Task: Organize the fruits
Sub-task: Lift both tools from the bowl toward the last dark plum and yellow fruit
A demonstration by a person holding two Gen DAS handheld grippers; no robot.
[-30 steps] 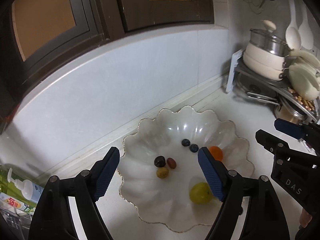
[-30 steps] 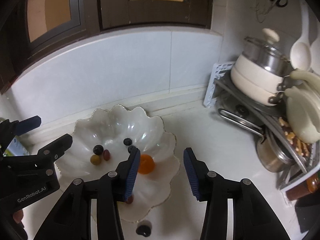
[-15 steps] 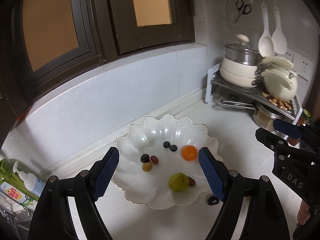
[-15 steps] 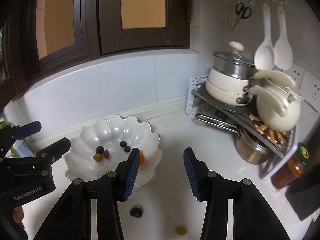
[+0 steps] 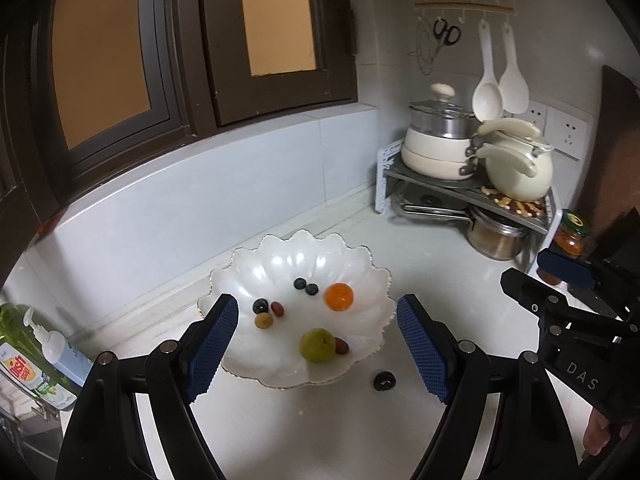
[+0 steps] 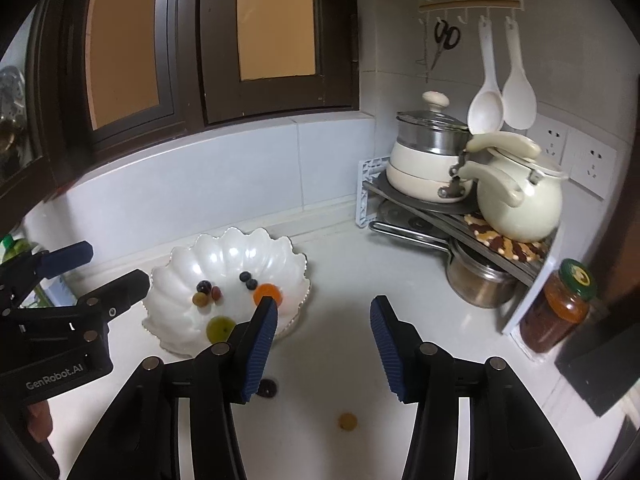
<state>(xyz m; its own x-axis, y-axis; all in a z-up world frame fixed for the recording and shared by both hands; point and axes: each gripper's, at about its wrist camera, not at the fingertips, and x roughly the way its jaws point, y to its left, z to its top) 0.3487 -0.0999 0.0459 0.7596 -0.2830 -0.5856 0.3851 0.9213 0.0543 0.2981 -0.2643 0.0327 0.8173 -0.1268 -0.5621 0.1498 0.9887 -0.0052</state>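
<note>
Right wrist view: right claw point(image 6: 324, 344), empty, jaws spreading, hangs over the worktop point(image 6: 360, 280) beside the scalloped bowl point(image 6: 176, 268); stray yellow fruit point(image 6: 347, 421) lies directly below it, nearer than the left claw point(image 6: 116, 268), also spread.

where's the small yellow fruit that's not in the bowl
In the right wrist view, the small yellow fruit lies on the white counter low in the frame, right of the dark fruit and well clear of the scalloped bowl.
</note>
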